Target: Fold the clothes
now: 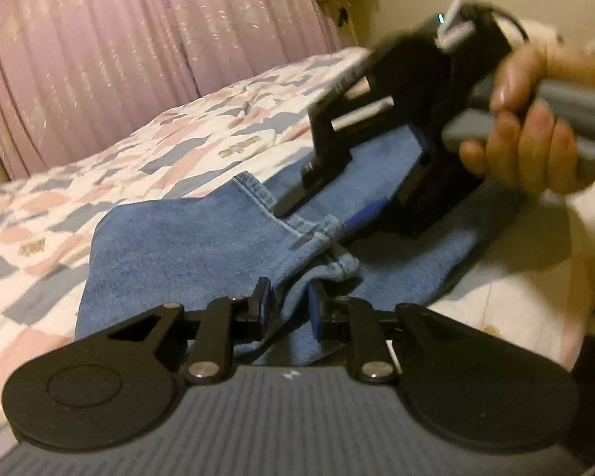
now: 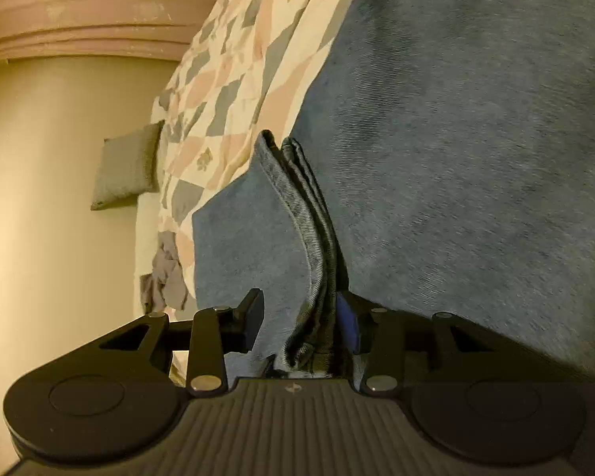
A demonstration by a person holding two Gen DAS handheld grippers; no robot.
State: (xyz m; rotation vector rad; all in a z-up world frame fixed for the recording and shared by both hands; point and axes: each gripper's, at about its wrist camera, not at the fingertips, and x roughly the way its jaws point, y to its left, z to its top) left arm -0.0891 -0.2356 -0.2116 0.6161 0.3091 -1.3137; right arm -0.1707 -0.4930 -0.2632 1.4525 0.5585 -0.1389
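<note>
Blue jeans (image 1: 186, 246) lie on a patchwork bed cover (image 1: 99, 182). My left gripper (image 1: 289, 305) is shut on a bunched fold of the jeans near a hemmed edge (image 1: 337, 265). The right gripper (image 1: 329, 214) shows in the left wrist view, held by a hand (image 1: 535, 127), its fingers closed on the jeans' stitched edge. In the right wrist view my right gripper (image 2: 301, 325) is shut on a thick stack of denim hems (image 2: 317, 246), with the jeans (image 2: 476, 139) filling the right side.
Pink pleated curtains (image 1: 119, 59) hang behind the bed. The patchwork cover (image 2: 226, 99) hangs over the bed's edge beside a pale wall (image 2: 59, 198). A small grey pillow (image 2: 127, 166) sits by the wall. Crumpled grey cloth (image 2: 166, 277) lies below it.
</note>
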